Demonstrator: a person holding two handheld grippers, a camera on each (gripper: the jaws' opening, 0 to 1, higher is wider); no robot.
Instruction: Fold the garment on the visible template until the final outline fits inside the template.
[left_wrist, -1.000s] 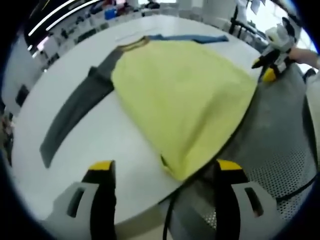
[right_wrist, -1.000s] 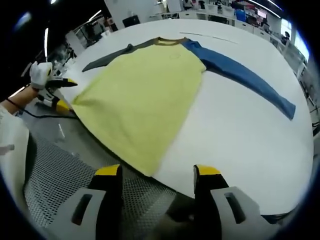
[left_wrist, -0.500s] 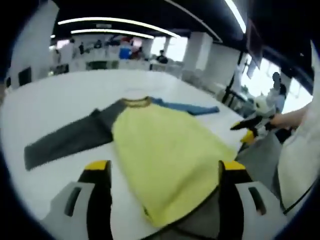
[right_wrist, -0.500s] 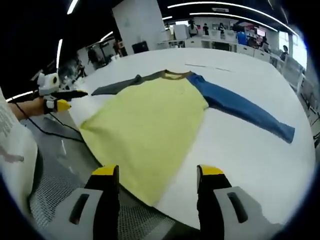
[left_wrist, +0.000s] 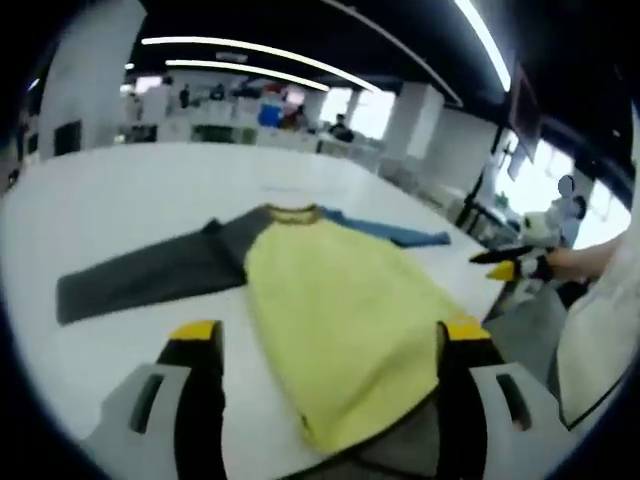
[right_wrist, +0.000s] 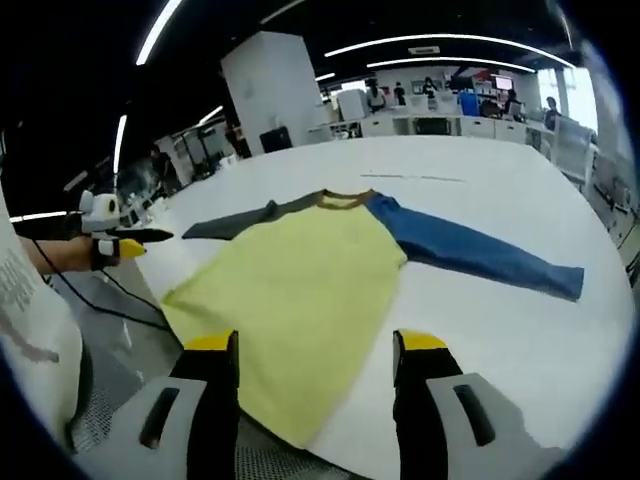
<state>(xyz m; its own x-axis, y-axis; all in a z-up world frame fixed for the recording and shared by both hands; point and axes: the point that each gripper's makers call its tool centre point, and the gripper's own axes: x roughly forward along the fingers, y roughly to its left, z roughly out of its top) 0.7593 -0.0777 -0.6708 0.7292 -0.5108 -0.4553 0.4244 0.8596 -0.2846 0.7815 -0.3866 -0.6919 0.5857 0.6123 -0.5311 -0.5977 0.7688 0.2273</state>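
A long-sleeved shirt lies flat on the white table (right_wrist: 500, 330), collar away from me. Its yellow body (right_wrist: 290, 290) reaches the table's near edge. The blue sleeve (right_wrist: 480, 255) stretches out to the right and the grey sleeve (right_wrist: 240, 218) to the left. In the left gripper view the same yellow body (left_wrist: 340, 310), grey sleeve (left_wrist: 150, 275) and blue sleeve (left_wrist: 385, 228) show. My left gripper (left_wrist: 330, 335) is open above the hem, holding nothing. My right gripper (right_wrist: 316, 345) is also open and empty above the hem. Each gripper shows in the other's view, left gripper (right_wrist: 115, 240) and right gripper (left_wrist: 505, 262).
A grey mesh chair seat (right_wrist: 100, 440) sits just below the table's near edge. A thin line (right_wrist: 415, 178) marks the table beyond the collar. Desks and people fill the far background of the room. My white sleeve (left_wrist: 600, 330) hangs at the right.
Both cameras have risen and tilted up, so the room and ceiling lights show above the table. The shirt lies as before. Both grippers stay open.
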